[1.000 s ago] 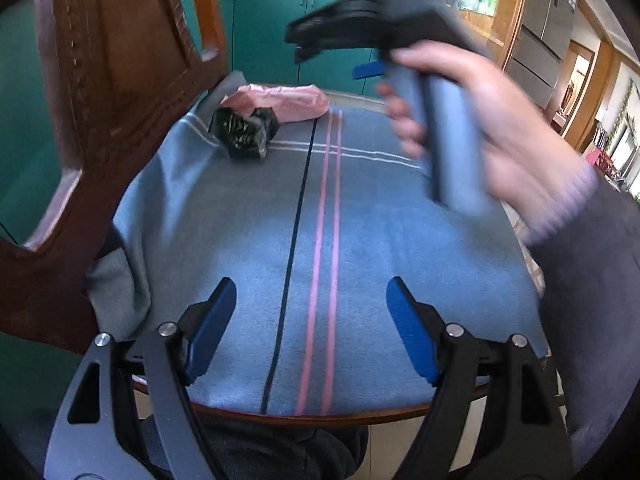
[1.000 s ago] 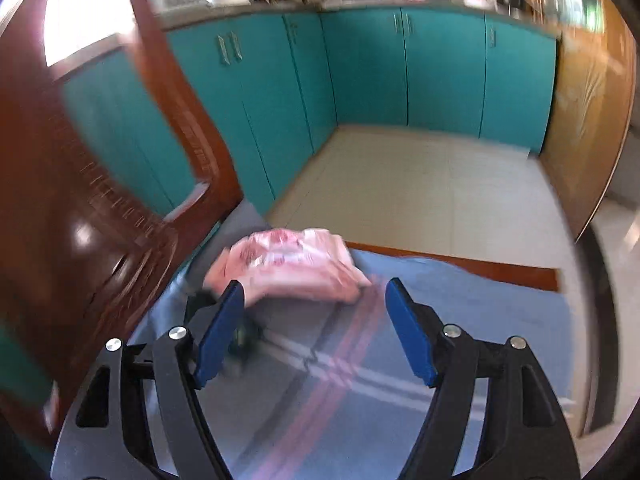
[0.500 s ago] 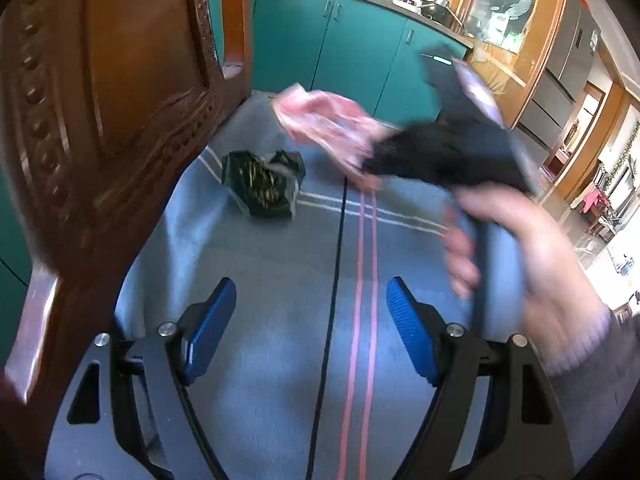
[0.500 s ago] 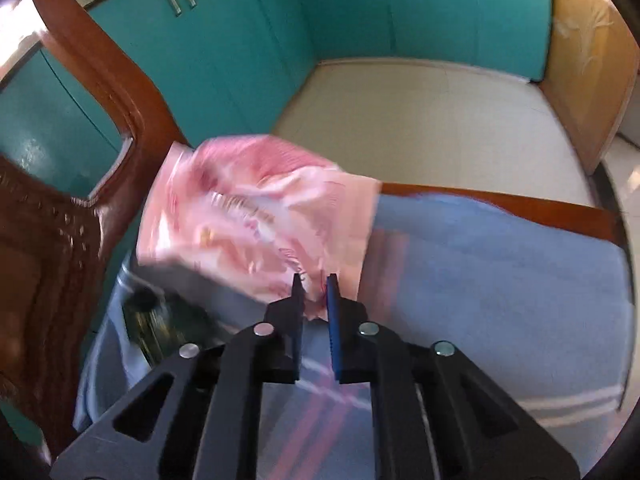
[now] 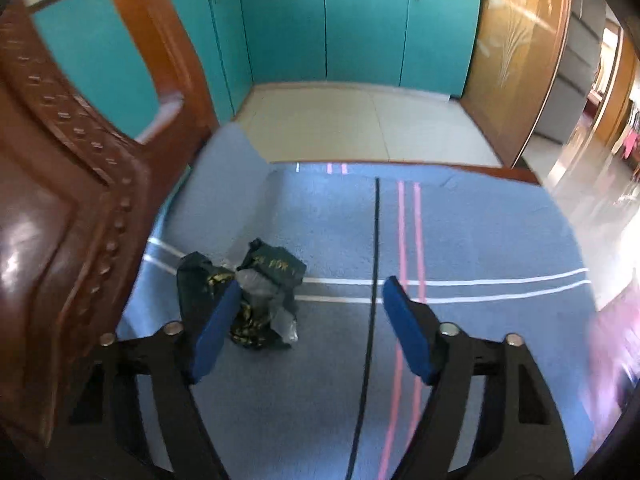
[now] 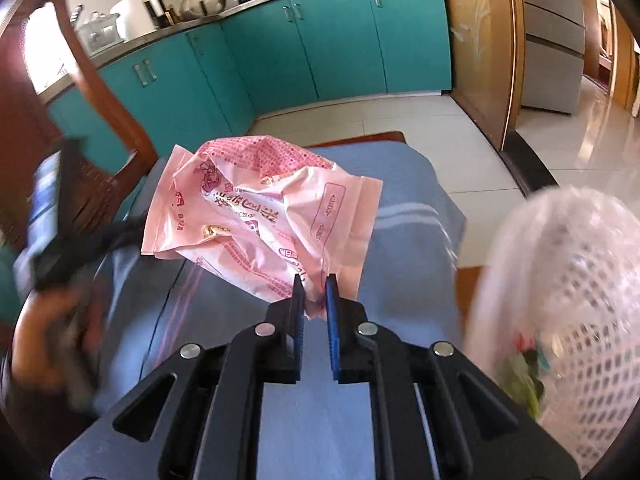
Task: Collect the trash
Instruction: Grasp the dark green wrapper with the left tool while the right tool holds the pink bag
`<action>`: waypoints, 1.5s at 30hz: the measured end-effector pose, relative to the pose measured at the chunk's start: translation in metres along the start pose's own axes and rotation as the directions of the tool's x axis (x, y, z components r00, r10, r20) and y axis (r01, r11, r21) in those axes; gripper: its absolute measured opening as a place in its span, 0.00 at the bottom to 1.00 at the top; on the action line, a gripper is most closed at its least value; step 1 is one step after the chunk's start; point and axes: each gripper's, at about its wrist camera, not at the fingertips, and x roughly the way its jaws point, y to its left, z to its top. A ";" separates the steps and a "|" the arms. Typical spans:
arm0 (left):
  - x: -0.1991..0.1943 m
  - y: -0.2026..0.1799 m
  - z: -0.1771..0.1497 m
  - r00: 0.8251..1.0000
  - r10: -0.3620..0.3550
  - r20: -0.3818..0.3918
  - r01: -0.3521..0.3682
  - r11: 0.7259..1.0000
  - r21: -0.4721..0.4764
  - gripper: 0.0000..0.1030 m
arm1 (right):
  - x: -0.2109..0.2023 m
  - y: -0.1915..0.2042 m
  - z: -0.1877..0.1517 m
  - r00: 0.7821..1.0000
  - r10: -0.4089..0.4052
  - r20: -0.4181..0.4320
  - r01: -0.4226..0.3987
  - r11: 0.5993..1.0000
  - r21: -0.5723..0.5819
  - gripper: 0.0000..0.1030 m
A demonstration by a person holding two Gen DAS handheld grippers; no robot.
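A crumpled dark green wrapper [image 5: 256, 300] with gold print lies on the blue striped tablecloth [image 5: 460, 240]. My left gripper [image 5: 312, 312] hovers just over it, jaws closing; the wrapper sits by the left finger [image 5: 216, 328], pads not touching it. My right gripper [image 6: 314, 292] is shut on a corner of a pink printed plastic bag [image 6: 260, 216], held up above the cloth. A white mesh waste basket [image 6: 576, 304] stands at the right in the right wrist view. The other gripper and the hand holding it [image 6: 52, 272] show blurred at the left there.
A carved wooden chair back [image 5: 68, 200] rises close at the table's left edge. Teal cabinets [image 5: 360, 24] and a tiled floor [image 5: 360, 120] lie beyond the table's far edge. The basket holds some green scraps [image 6: 524, 376].
My right gripper shut on the pink bag, lifted it and swung right toward the basket. My left gripper moved forward over the cloth up to the dark wrapper.
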 end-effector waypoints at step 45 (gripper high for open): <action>-0.120 0.023 -0.140 0.961 -0.275 0.038 0.277 0.953 -0.126 0.76 | 0.016 0.018 -0.022 0.995 0.024 -0.095 -0.031 0.997 -0.076 0.67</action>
